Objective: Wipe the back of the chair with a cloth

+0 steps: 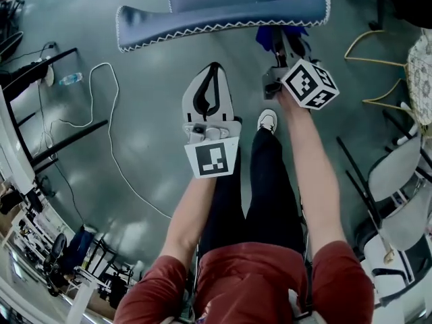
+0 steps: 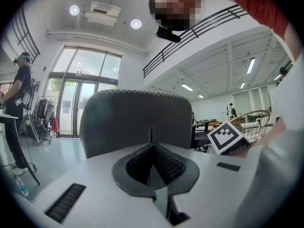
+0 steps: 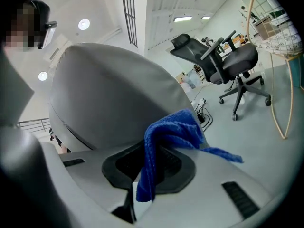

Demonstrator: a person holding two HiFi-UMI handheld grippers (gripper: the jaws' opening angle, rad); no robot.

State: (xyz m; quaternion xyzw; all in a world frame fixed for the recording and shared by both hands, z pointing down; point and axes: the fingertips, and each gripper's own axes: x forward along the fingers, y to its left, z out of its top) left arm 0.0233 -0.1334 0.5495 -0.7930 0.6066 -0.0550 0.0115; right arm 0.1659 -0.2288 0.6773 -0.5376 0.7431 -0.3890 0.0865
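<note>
From above in the head view, the blue-grey chair back [image 1: 223, 12] with white zigzag stitching lies just ahead of both grippers. The left gripper [image 1: 214, 67] stands a short way before the chair back, its jaws shut with nothing between them. In the left gripper view the chair back [image 2: 133, 122] fills the middle behind the shut left gripper [image 2: 151, 136]. The right gripper [image 1: 280, 44] is shut on a blue cloth [image 1: 278, 35] right at the chair back's lower edge. In the right gripper view the blue cloth [image 3: 167, 137] hangs from the right gripper [image 3: 156, 144], pressed against the chair back [image 3: 104, 99].
A white cable [image 1: 111, 133] snakes over the grey floor at left, near a black table frame [image 1: 54, 106] and a bottle [image 1: 69, 79]. Grey chairs [image 1: 398, 174] crowd the right side. A black office chair [image 3: 232, 63] stands further off. A person [image 2: 19, 108] stands at far left.
</note>
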